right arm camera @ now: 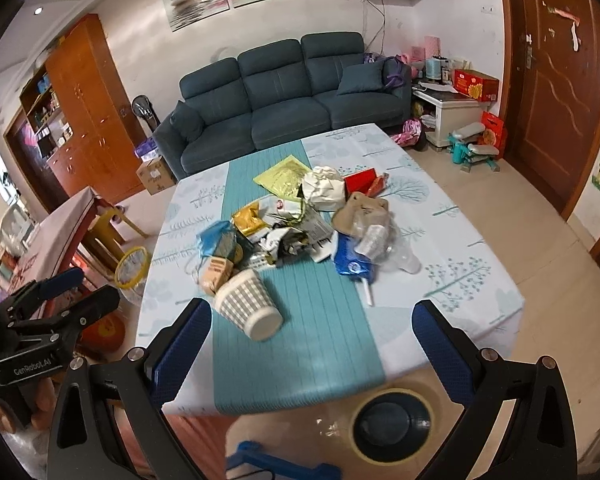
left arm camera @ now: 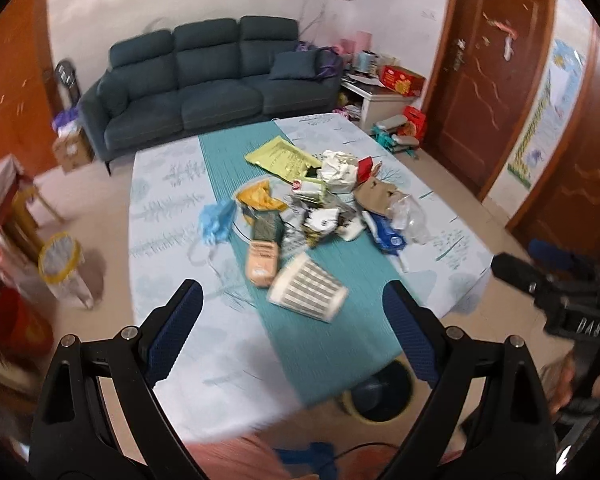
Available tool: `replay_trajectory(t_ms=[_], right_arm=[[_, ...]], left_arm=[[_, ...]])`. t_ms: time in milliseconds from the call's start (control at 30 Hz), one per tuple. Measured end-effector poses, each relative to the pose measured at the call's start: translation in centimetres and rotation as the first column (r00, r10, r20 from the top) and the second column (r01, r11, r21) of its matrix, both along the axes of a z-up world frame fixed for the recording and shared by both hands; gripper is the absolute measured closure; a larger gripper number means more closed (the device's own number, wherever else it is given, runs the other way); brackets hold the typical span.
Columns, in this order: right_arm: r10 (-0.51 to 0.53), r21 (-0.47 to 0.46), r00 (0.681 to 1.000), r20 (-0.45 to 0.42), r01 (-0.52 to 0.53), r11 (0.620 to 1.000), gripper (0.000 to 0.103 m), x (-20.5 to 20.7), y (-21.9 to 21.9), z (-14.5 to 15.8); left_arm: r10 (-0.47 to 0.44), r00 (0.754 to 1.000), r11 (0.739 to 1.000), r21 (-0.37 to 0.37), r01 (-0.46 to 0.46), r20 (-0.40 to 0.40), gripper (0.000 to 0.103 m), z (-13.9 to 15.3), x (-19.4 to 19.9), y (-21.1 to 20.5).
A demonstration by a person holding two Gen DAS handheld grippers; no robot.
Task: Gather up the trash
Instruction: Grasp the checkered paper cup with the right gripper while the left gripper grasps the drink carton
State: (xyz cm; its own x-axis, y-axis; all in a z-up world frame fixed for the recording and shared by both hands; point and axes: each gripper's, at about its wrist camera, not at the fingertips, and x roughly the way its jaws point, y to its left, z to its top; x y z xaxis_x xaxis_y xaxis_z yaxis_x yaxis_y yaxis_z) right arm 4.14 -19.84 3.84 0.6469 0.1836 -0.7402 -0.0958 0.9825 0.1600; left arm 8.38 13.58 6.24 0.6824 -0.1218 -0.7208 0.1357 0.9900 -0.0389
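A heap of trash (left arm camera: 320, 196) (right arm camera: 300, 216) lies in the middle of the table (left arm camera: 160, 208) (right arm camera: 452, 248): wrappers, crumpled paper, a blue packet, a yellow bag. Nearest me a checked paper cup (left arm camera: 308, 288) (right arm camera: 248, 304) lies on its side on the teal runner. My left gripper (left arm camera: 296, 320) hangs open above the table's near end, nothing between its blue pads. My right gripper (right arm camera: 312, 340) is open too, just short of the cup. A dark bin (left arm camera: 380, 392) (right arm camera: 392, 424) with a yellow rim stands on the floor below the table's near edge.
A blue sofa (left arm camera: 204, 84) (right arm camera: 284, 96) stands behind the table. A second yellow-rimmed bin (left arm camera: 60, 260) (right arm camera: 132, 268) sits on the floor at the left, beside a stool. Boxes and a white cabinet (right arm camera: 452, 108) crowd the back right by a brown door.
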Motion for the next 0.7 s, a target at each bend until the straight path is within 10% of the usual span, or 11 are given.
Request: replay_trajectory(t_ms=[700], right_arm=[[0.247,0.088,0.902,-0.355,-0.231,0.969,0.025,16.0,11.6,-14.3]], left_arm=[[-0.148,0.961,0.989,-0.056,0.139,-0.232,0.027,-7.6,13.8,9.3]])
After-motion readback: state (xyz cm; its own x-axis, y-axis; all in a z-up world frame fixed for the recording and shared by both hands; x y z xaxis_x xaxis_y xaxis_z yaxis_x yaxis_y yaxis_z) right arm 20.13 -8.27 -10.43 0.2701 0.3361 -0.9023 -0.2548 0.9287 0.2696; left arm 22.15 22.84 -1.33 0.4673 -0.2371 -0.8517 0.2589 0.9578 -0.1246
